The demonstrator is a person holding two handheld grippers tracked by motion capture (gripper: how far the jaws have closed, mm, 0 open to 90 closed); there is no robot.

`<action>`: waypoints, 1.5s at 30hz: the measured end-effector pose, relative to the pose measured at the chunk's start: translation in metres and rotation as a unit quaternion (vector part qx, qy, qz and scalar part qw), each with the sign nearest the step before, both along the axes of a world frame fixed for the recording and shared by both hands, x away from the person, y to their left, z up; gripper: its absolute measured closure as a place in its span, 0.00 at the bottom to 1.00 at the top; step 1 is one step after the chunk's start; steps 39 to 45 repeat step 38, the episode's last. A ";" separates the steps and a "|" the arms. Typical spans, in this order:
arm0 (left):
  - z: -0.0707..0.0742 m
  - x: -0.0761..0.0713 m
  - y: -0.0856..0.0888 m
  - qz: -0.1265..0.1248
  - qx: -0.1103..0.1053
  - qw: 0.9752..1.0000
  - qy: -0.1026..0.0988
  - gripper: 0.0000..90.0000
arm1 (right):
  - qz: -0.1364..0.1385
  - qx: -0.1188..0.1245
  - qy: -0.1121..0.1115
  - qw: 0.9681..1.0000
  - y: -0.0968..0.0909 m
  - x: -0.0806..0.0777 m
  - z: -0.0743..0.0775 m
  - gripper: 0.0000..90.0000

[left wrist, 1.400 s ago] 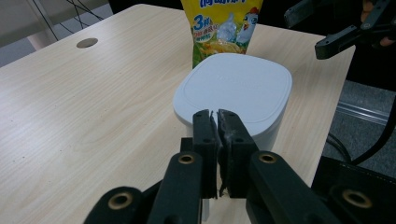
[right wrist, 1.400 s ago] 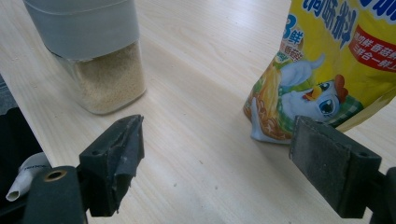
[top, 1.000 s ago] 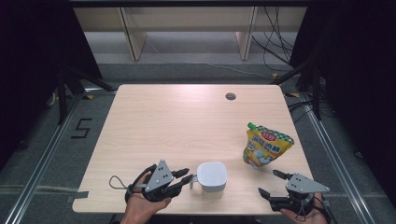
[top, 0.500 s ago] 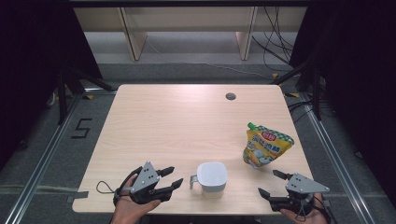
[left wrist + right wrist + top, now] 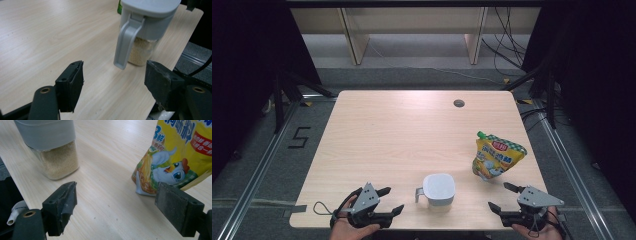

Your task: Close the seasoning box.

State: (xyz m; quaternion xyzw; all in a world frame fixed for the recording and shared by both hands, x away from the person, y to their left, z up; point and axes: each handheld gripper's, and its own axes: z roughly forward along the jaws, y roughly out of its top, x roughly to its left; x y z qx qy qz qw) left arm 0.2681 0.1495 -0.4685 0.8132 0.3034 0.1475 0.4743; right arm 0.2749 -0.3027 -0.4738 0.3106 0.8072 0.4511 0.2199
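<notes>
My left gripper sits just left of the lidded jar w/ jaws spread, just been opening, nothing between them; jar handle is ahead, apart. My right gripper is right of the jar, jaws released and empty, w/ the yellow pouch standing behind-right of the jar.

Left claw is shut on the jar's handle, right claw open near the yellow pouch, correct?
Not quite. The left claw is open, its jaws have just been opening, and nothing sits between them; the jar's handle hangs free beyond the pads, as the left gripper view shows. The rest holds: the right claw is open near the yellow pouch.
</notes>
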 end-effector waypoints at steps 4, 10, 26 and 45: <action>-0.007 -0.006 0.000 0.010 0.002 1.000 0.009 0.32 | -0.005 0.001 0.008 1.000 0.002 -0.002 0.000 0.21; -0.013 -0.010 -0.002 0.008 0.023 1.000 0.003 0.30 | 0.005 -0.011 0.016 1.000 0.002 0.000 -0.003 0.21; -0.015 -0.009 -0.002 0.005 0.035 0.999 -0.004 0.29 | 0.005 -0.017 0.022 1.000 0.002 0.000 -0.004 0.20; -0.018 -0.010 -0.003 0.013 0.030 0.999 0.007 0.29 | 0.003 -0.015 0.029 0.999 0.002 0.001 -0.005 0.20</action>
